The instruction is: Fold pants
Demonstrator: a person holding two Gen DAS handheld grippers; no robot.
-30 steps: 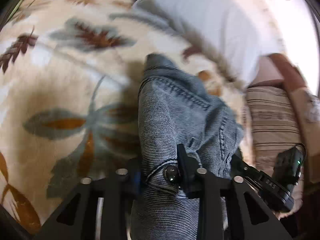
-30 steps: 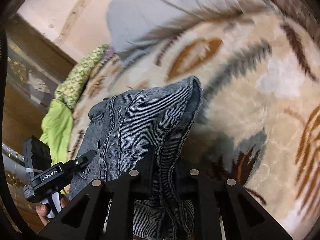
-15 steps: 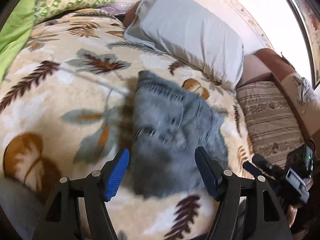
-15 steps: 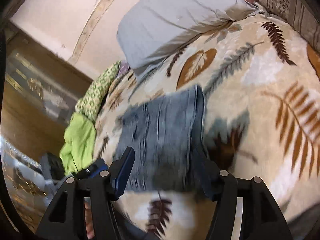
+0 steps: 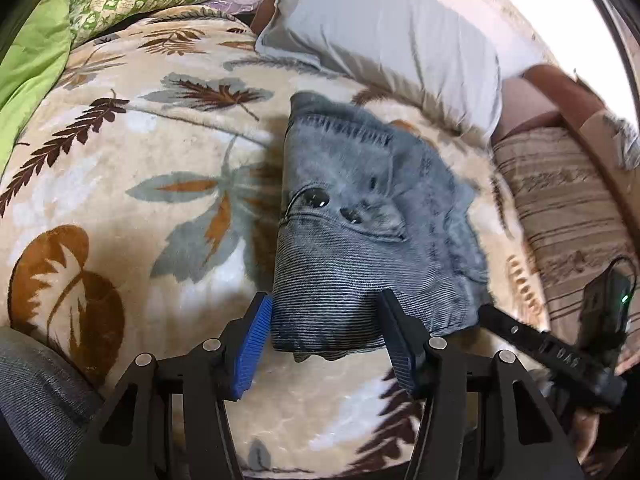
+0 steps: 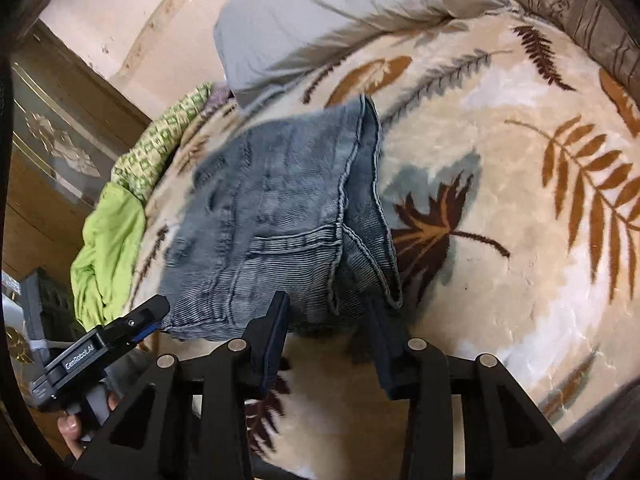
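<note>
Pants (image 5: 360,248) lie folded into a compact bundle on the leaf-patterned blanket (image 5: 120,208), at about 12 o'clock from both grippers, below the grey pillow (image 5: 384,36). Left gripper (image 5: 324,340) hovers at the near edge with fingers wide and nothing between them; right gripper (image 6: 324,340) likewise has its fingers spread and empty. Judging from the loose layers at the bundle's right side, a brush from either tool could drag the top layer and undo the fold, since the plush blanket gives little grip

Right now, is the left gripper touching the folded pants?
Cannot tell. In the left wrist view the open left gripper flanks the pants near edge; no gap or contact shows plainly.
</note>
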